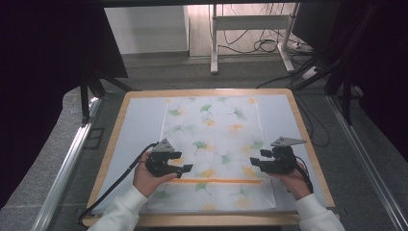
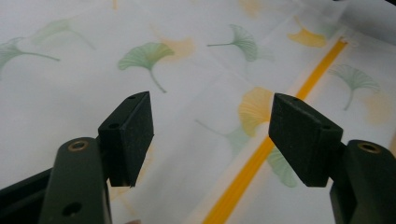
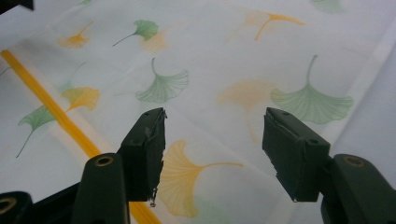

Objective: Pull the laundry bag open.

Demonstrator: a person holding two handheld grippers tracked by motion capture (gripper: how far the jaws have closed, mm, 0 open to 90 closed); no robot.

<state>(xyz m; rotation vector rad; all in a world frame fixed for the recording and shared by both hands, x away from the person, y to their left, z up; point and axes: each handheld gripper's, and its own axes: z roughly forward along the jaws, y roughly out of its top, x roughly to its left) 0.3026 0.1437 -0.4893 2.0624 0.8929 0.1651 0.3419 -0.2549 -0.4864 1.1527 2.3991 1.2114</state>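
Ginkgo-print cloth (image 1: 214, 139) flat on the table (image 1: 298, 115), beneath and between left gripper (image 1: 185, 168) and right gripper (image 1: 255, 161), both released.

A leaf-printed cloth (image 1: 214, 144) lies flat on the counter (image 1: 124, 125). The left tongs (image 1: 185, 169) and right tongs (image 1: 254, 159) hover over its near side edges, well apart.
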